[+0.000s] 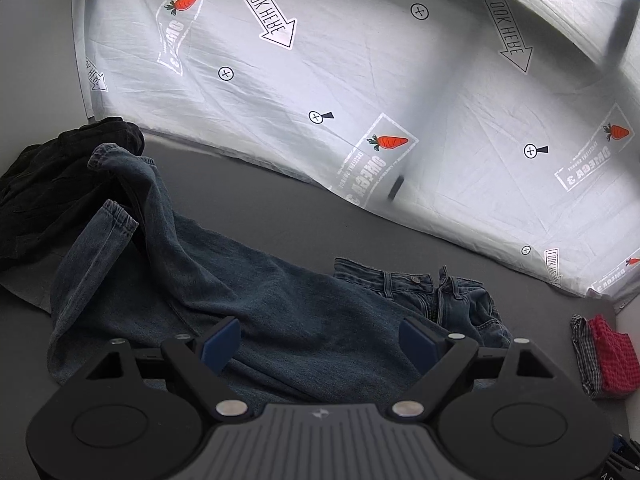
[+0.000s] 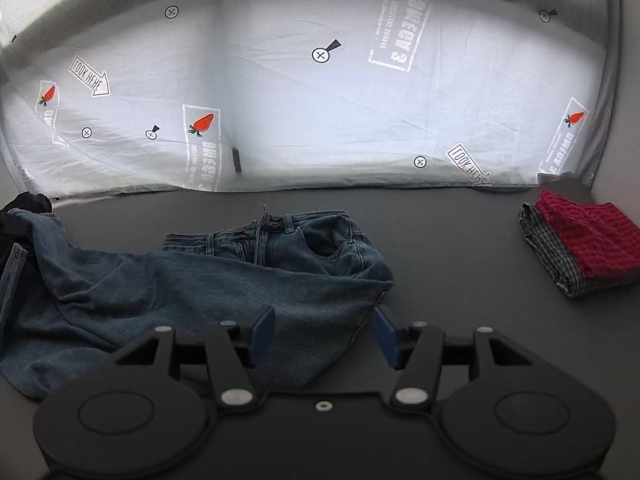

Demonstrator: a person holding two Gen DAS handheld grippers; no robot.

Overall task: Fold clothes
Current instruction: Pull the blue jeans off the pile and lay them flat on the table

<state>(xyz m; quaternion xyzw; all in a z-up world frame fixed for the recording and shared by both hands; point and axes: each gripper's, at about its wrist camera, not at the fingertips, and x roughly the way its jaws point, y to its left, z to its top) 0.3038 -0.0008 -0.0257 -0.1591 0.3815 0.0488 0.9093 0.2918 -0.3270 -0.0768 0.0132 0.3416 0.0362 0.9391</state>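
Gray tabletop [image 2: 460,240] bears jeans [image 2: 224,280]; both tools, left [image 1: 320,342] and right [image 2: 324,334], hover spread.

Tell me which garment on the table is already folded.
The red checked cloth stacked on the dark gingham one, at the table's right. The blue denim jeans and black garment lie rumpled.

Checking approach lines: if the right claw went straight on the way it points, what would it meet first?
Probably the jeans: the open right claw points at their near folded edge, though depth is unclear.
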